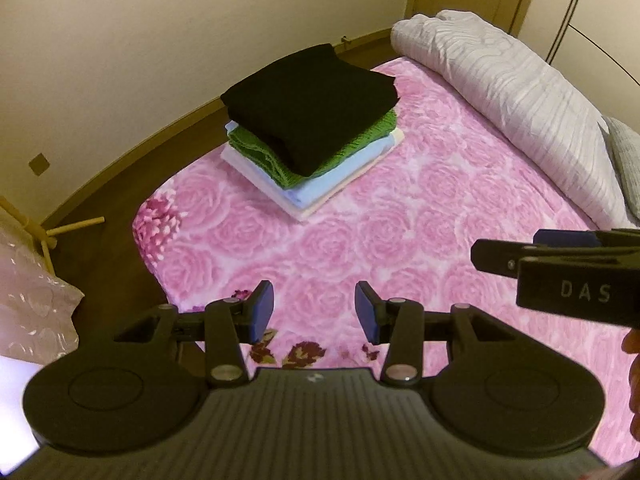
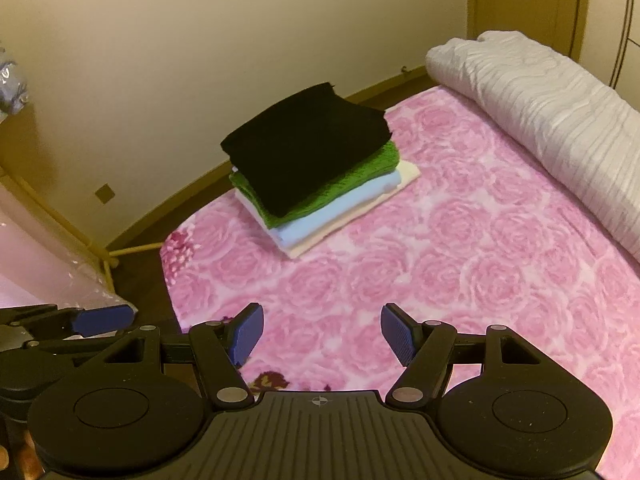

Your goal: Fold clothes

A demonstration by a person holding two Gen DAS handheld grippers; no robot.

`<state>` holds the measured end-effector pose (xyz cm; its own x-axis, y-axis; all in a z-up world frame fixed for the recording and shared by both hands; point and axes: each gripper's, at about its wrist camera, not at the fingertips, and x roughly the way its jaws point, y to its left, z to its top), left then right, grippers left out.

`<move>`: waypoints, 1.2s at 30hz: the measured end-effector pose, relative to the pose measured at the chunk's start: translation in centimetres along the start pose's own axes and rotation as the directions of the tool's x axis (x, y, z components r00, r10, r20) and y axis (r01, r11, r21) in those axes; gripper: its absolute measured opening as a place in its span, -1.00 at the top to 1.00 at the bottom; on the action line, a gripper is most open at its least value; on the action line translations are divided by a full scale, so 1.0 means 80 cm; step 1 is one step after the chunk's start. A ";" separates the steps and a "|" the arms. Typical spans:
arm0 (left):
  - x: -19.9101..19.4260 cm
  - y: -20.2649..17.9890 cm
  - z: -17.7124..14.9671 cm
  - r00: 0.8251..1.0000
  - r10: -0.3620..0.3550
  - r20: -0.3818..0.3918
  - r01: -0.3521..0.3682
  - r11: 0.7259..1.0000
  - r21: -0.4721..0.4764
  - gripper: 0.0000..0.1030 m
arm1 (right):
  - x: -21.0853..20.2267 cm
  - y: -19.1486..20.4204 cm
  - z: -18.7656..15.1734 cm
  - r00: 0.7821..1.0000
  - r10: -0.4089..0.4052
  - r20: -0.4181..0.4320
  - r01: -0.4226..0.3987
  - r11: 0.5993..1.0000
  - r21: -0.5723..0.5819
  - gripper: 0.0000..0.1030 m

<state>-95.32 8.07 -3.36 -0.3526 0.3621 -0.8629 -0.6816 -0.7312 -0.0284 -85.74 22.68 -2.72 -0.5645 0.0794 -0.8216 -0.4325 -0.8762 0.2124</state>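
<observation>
Left gripper (image 1: 315, 312) and right gripper (image 2: 322, 334): both jaws apart, empty, low in frame over pink blanket (image 1: 400, 240). Folded stack (image 1: 310, 128) sits upper centre, black garment (image 2: 306, 144) topmost, squared up. Looks finished; grippers backed off, probably to leave the stack undisturbed.

Pink rose-print bedspread (image 1: 400, 216); rolled white duvet (image 1: 512, 96) along far side; wooden door (image 2: 524, 4); cream wall (image 2: 200, 40).

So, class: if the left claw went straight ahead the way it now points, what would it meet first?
Probably the pink rose bedspread ahead of the open left claw; the stack of folded clothes lies further along, though depth is unclear.
</observation>
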 end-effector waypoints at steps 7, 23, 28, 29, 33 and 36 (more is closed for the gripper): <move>0.036 0.004 0.022 1.000 0.000 -0.027 -0.002 0.999 -0.052 0.21 | 0.043 -0.009 0.017 0.997 -0.015 -0.072 0.013 1.000 -0.021 -0.33; 0.106 -0.011 0.067 0.996 -0.041 -0.076 0.037 0.998 -0.043 0.22 | 0.113 -0.058 0.060 0.992 0.004 -0.123 0.003 0.998 0.056 -0.33; 0.119 -0.010 0.073 0.995 -0.059 -0.084 0.055 0.997 -0.056 0.22 | 0.126 -0.065 0.067 0.992 0.013 -0.124 -0.003 0.997 0.082 -0.33; 0.122 -0.009 0.074 0.994 -0.062 -0.085 0.057 0.997 -0.057 0.22 | 0.128 -0.066 0.068 0.992 0.014 -0.123 -0.003 0.996 0.094 -0.33; 0.130 -0.009 0.077 0.995 -0.058 -0.085 0.053 0.997 -0.060 0.22 | 0.136 -0.073 0.076 0.991 0.035 -0.126 -0.019 0.992 0.127 -0.33; 0.135 -0.009 0.080 0.996 -0.045 -0.082 0.040 0.998 -0.055 0.22 | 0.140 -0.073 0.080 0.992 0.025 -0.120 -0.012 0.994 0.108 -0.33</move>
<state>-102.71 16.19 -9.42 -0.2677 0.3458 -0.8993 -0.6592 -0.7464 -0.0908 -94.05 31.72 -9.74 -0.4863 -0.0002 -0.8738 -0.4991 -0.8207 0.2780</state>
